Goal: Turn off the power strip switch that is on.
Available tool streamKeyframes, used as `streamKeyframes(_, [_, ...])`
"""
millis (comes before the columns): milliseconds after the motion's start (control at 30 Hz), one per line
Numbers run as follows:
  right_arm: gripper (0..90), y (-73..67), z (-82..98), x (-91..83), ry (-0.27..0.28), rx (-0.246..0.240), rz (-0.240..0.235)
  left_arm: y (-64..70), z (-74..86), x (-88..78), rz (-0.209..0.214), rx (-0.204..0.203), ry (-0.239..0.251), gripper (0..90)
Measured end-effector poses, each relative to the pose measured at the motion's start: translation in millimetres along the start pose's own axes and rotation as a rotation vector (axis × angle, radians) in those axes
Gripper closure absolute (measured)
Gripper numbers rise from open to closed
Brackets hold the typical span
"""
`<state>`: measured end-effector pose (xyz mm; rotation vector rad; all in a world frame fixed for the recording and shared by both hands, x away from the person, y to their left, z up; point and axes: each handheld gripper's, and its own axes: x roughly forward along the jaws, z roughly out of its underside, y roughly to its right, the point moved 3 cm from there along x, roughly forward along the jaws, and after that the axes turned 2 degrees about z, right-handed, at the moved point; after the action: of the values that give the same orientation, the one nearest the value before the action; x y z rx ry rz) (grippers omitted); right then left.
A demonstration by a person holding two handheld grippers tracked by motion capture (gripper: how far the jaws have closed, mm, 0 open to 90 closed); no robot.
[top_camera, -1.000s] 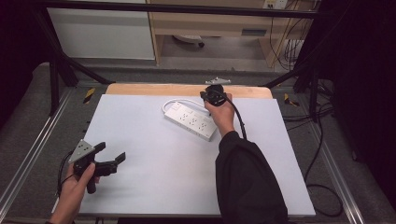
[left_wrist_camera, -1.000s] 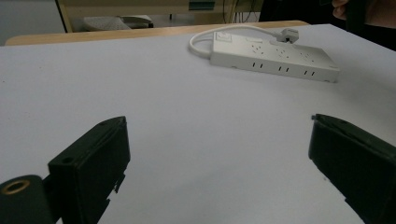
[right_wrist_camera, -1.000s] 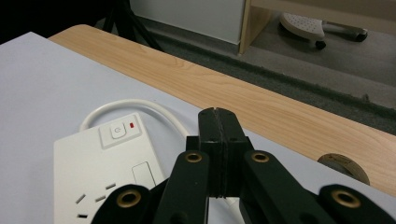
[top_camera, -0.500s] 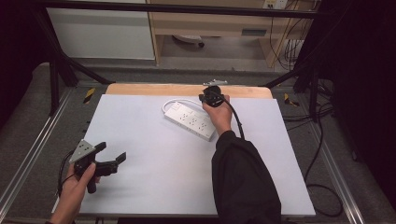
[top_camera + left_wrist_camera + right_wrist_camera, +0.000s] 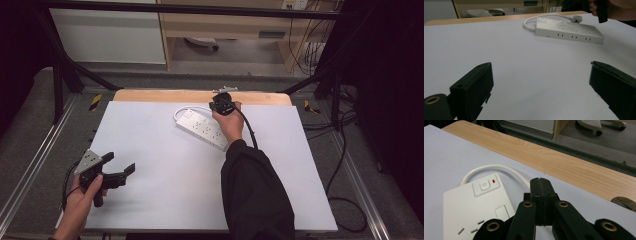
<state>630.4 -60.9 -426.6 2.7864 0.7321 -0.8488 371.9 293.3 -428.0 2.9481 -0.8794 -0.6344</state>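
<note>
Rigid, light power strip (image 5: 204, 128) at table's 12 o'clock, best gripped across its narrow body; right tongs (image 5: 540, 185) closed empty, left tongs (image 5: 119, 167) open.

We see the white table (image 5: 150, 150) evenly lit from above, dark surroundings beyond it, soft shadows, slight blur throughout.

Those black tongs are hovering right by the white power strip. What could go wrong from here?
The right tongs are shut, hovering over the power strip near its power button; a slip could miss the button or shove the strip. Its cable loops just beside the tips and might snag. The left tongs are open, too far away to steady it.
</note>
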Motion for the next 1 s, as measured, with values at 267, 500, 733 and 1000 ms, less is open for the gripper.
streamKeyframes(267, [90.0,-4.4,1.3,5.4,-0.017,-0.002,-0.003,0.5,-0.4,0.5,0.001,-0.002,0.002,5.1])
streamKeyframes(500, [90.0,-7.8,3.0,9.2,-0.034,-0.01,-0.004,-0.1,-0.6,0.2,0.001,-0.004,0.005,5.1])
streamKeyframes(733, [90.0,-12.3,5.2,9.6,-0.057,-0.019,-0.01,0.4,-0.4,0.5,0.001,-0.001,0.001,5.1])
streamKeyframes(1000, [90.0,-17.1,9.8,2.3,-0.088,-0.038,-0.036,0.7,-0.4,0.1,0.001,-0.002,0.002,5.1])
